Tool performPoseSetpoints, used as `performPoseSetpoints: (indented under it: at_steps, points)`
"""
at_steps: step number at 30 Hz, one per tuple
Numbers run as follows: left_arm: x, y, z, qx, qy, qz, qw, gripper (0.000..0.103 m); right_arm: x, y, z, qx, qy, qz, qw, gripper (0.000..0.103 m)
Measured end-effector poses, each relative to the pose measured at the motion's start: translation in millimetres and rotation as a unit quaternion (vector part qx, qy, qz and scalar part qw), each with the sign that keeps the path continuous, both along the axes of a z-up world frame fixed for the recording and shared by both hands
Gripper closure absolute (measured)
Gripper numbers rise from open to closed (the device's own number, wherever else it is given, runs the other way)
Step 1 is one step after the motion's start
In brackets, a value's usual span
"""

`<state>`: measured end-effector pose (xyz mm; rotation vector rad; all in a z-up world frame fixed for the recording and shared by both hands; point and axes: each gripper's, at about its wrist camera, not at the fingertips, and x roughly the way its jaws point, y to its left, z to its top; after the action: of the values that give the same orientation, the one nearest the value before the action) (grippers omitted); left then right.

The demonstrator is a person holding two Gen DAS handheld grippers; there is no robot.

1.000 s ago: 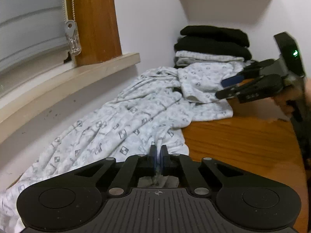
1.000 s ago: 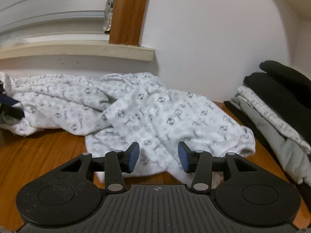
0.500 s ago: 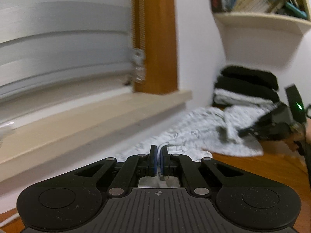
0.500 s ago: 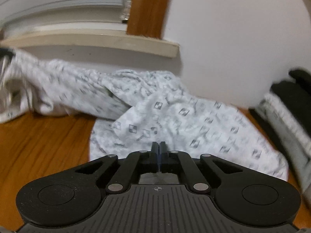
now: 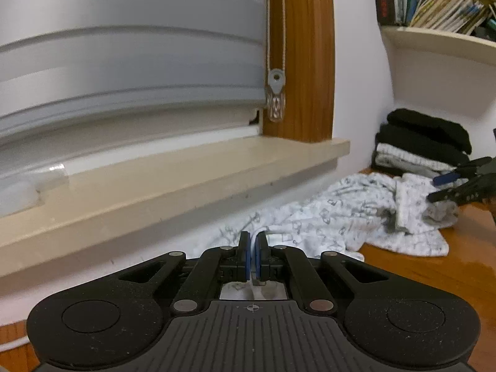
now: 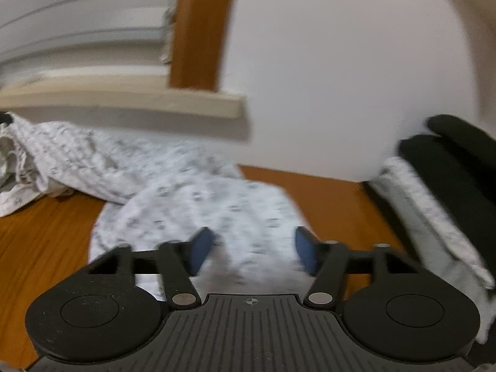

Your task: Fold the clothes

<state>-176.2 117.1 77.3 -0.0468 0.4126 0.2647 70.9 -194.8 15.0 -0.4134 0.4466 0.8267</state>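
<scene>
the patterned white garment (image 5: 334, 220) lies crumpled across the wooden table (image 5: 434, 272), strung out along the wall under the window sill (image 5: 192, 179), with one end near the stack of folded clothes (image 5: 421, 145) in the corner. the left gripper (image 5: 253, 255) is clenched on a thin edge of the cloth, which shows as a white sliver between its blue pads. the right gripper (image 6: 252, 249) has just been opening; its pads stand apart with the other end of the garment under and between them, not pressing on it, so that end looks released. the right wrist view is blurred, so whether a fold of cloth brushes a pad cannot be told.

the main risk, as i judge it, is that with only one end held, any pull by the left gripper drags the whole garment along the table instead of stretching it flat, and the bunching in the middle gets worse. the pinch is narrow, so a sharp tug could slip the hem out. the loose end lies near the folded stack, and a regrasp that reaches too far could catch or topple it. the cloth could also rub or snag against the wall under the sill.
</scene>
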Motion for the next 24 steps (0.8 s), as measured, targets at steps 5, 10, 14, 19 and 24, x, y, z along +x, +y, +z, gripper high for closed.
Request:
performPoseSetpoints:
  at_steps: [5,10,14,19,24]
  points:
    - [1.4,0.1,-3.2,-0.005,0.003,-0.001,1.0,0.1,-0.8,21.5,-16.5,-0.051,-0.018,-0.009,0.998,0.069]
    - [-0.3,3.8,-3.9,-0.016,0.0,-0.005,0.9999,0.1,1.9,-13.2,17.7,0.004,-0.035,-0.039,0.999,0.096]
    - [1.4,-1.6,-4.2,-0.017,0.002,-0.024,0.9996,0.1,5.6,-57.6,59.9,0.042,-0.062,-0.096,0.993,0.097]
    - [3.2,-13.9,-6.1,-0.021,0.012,-0.066,0.9975,0.1,23.1,-102.7,93.8,0.103,-0.061,-0.167,0.979,0.097]
    - [8.1,-38.8,-17.7,-0.012,0.042,-0.127,0.991,0.1,40.0,-76.3,102.7,0.088,-0.096,-0.175,0.976,0.097]
